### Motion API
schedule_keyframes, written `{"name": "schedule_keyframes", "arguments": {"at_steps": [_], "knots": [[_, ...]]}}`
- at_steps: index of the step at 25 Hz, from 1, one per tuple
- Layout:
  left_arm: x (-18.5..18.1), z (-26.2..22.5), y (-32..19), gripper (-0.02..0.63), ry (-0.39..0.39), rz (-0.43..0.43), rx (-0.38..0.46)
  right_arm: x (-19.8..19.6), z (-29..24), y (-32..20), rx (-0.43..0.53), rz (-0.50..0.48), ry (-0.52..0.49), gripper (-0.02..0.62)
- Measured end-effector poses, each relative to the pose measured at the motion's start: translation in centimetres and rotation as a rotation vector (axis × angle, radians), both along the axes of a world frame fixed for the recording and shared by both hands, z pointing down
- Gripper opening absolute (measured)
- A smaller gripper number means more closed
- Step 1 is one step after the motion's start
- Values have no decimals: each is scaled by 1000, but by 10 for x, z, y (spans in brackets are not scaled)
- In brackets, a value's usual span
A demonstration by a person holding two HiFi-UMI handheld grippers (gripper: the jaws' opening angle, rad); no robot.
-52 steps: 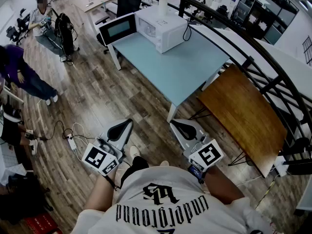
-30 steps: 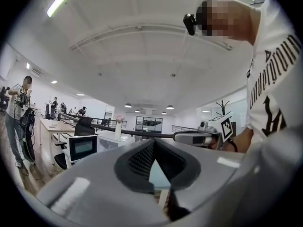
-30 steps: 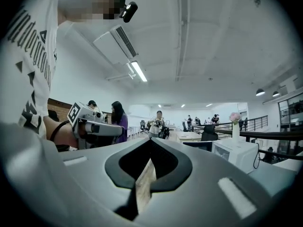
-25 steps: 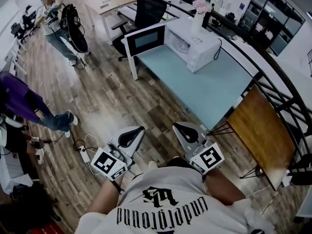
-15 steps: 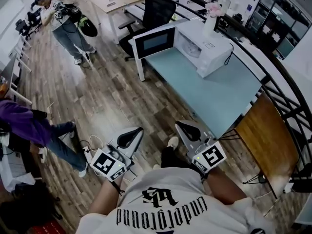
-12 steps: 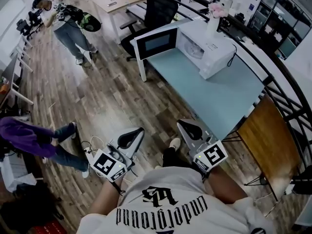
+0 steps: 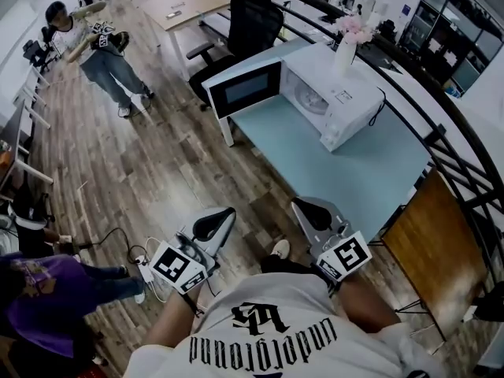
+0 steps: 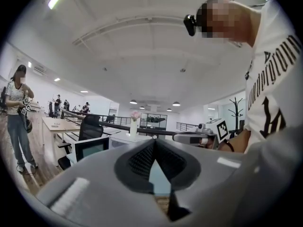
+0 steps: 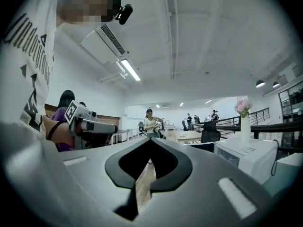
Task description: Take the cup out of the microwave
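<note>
from the head view, i hold my left tongs [image 7: 223, 215] and right tongs [image 7: 305, 209] low in front of me, side by side over the wooden floor [image 7: 157, 164], both pointing toward the pale blue table [image 7: 354, 172]. the white microwave [image 7: 339, 105] sits on the far part of that table with its door [image 7: 246, 89] swung wide open to the left, and a vase of pink flowers [image 7: 346, 46] stands on top of it. the cup would be inside the oven, but the cavity is too small and dim here for me to make it out. both tongs are well apart from the microwave. in the left gripper view, my left jaws are pressed together at the tips with nothing between them; only a sliver of table shows through the slot below, and the open door and the vase sit beyond. in the right gripper view, my right jaws are closed tight and empty too, with floor showing through the slot and the microwave off to the right.
</note>
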State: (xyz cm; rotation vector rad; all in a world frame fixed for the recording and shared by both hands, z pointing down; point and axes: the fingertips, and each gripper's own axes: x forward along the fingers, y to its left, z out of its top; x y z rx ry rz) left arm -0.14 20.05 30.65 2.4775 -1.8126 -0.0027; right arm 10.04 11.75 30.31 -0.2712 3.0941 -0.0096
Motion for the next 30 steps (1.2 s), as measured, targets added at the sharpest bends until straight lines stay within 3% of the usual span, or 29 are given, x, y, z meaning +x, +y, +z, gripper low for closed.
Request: {"name": "schedule_keyframes", "arguments": {"at_steps": [10, 23, 30], "knots": [[11, 11, -122, 49, 30, 74, -22, 17, 2, -111, -3, 82, -13, 2], [10, 20, -209, 49, 44, 216, -52, 28, 9, -172, -6, 249, 11, 2], [-16, 20, -269, 49, 34, 322, -51, 2, 16, -207, -16, 339, 31, 2]]}}
